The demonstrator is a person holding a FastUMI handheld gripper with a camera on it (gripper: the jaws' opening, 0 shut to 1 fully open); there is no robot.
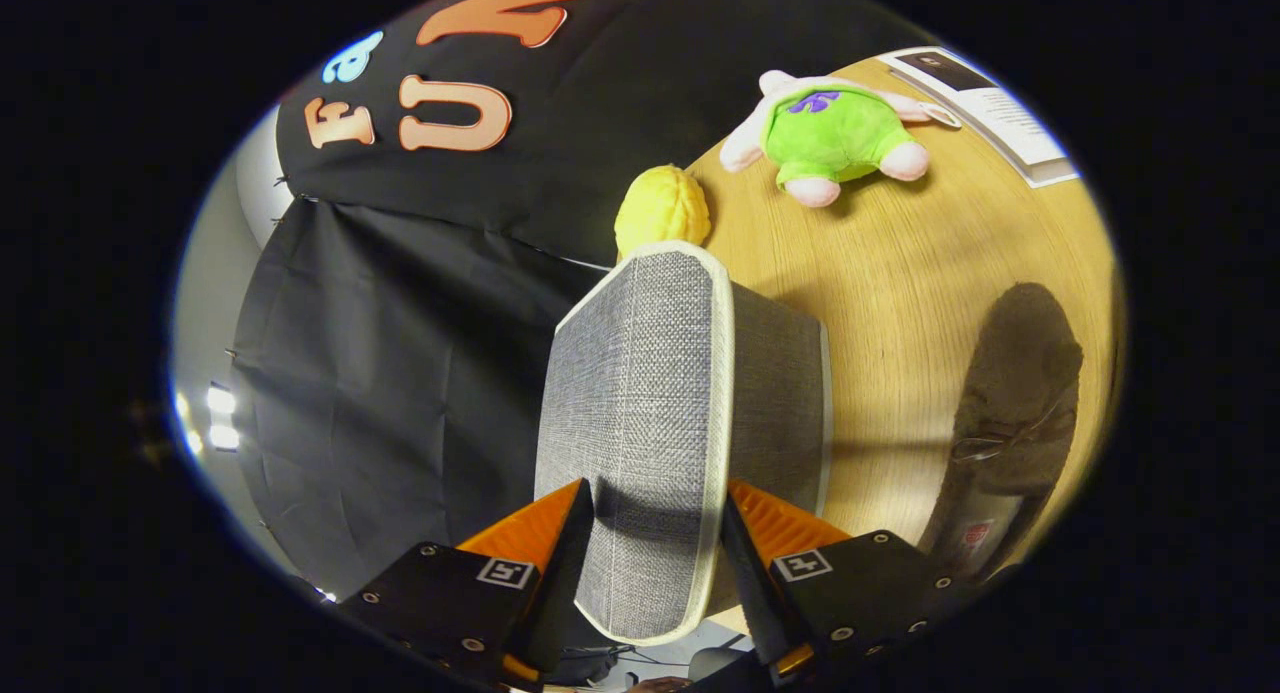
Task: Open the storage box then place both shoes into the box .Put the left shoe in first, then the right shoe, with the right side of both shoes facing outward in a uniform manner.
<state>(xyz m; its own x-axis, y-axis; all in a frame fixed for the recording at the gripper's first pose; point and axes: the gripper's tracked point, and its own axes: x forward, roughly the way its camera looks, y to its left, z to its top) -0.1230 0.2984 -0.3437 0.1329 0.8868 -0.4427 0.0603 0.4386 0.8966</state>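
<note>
My gripper is shut on the grey woven lid of the storage box, one finger pressing on each face of it. The lid has a pale trim and stands swung up, running ahead from between the fingers. Just behind it, on the right, is the darker grey body of the box. A dark fuzzy shoe lies on the wooden table to the right of the box, its opening toward the right finger. The inside of the box is hidden by the lid.
A yellow ball-like toy sits just beyond the lid's far edge. Farther off on the table lie a green and pink plush toy and a printed booklet. Black cloth hangs to the left of the box.
</note>
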